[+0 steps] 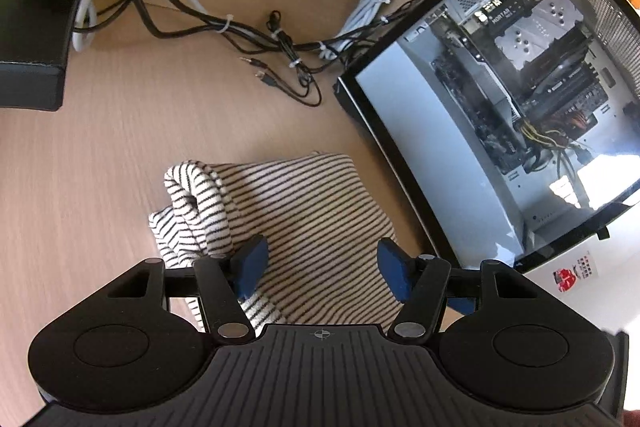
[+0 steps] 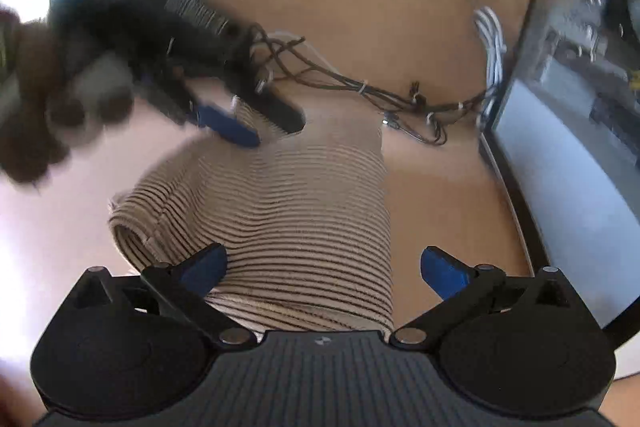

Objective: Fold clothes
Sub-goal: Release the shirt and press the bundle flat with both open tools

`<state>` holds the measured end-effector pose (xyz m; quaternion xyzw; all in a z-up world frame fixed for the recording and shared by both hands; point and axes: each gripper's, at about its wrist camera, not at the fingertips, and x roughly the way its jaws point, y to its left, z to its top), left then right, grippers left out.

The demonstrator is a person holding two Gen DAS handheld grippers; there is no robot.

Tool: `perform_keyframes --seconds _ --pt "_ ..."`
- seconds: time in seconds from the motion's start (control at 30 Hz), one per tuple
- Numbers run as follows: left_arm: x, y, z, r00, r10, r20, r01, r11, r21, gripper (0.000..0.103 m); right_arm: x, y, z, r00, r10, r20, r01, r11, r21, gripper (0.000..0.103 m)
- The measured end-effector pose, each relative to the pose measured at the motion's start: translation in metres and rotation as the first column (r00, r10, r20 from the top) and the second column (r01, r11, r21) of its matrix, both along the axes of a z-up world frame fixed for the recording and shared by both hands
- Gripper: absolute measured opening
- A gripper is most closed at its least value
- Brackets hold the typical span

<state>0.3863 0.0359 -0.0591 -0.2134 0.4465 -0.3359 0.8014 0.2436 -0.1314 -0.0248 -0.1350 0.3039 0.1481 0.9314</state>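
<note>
Left wrist view: left gripper jaws parted, striped cloth beneath them, pads not pressing it.
Right wrist view: right gripper jaws spread wide, nothing clamped; picture blurred.
Cloth: striped garment, folded, flat on desk; rolled edge at its left.
Neighbours: PC case just right of cloth; cables behind it, apart.
Left gripper, seen from right wrist: over cloth's far left corner.

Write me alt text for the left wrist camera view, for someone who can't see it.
The open left gripper hovers over a folded striped garment on a wooden desk. To the right lies a glass-sided computer case, with a tangle of cables behind the garment.
</note>
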Motion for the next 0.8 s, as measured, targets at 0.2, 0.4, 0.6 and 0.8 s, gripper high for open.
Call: perform_keyframes --seconds 0.2,0.4,0.6,0.8 --pt "-0.016 0.008 0.018 0.998 0.051 0.026 -0.052 0.999 0.009 0.069 -0.003 0.013 -0.011 0.998 -0.032 0.045 0.034 0.999 -0.043 0.103" --pt "-0.04 0.003 0.019 0.997 0.006 0.074 -0.01 0.999 0.048 0.07 -0.004 0.012 -0.011 0.996 -0.087 0.023 0.087 0.996 -0.015 0.103" --pt "-0.038 -0.002 0.013 0.997 0.001 0.081 -0.006 0.998 0.064 0.07 0.001 0.012 -0.007 0.994 -0.11 -0.025 0.11 0.994 -0.01 0.103" --pt "-0.049 0.0 0.023 0.995 0.011 0.095 -0.018 0.997 0.072 0.074 -0.002 0.016 -0.009 0.994 -0.112 -0.019 0.111 0.993 -0.035 0.103"
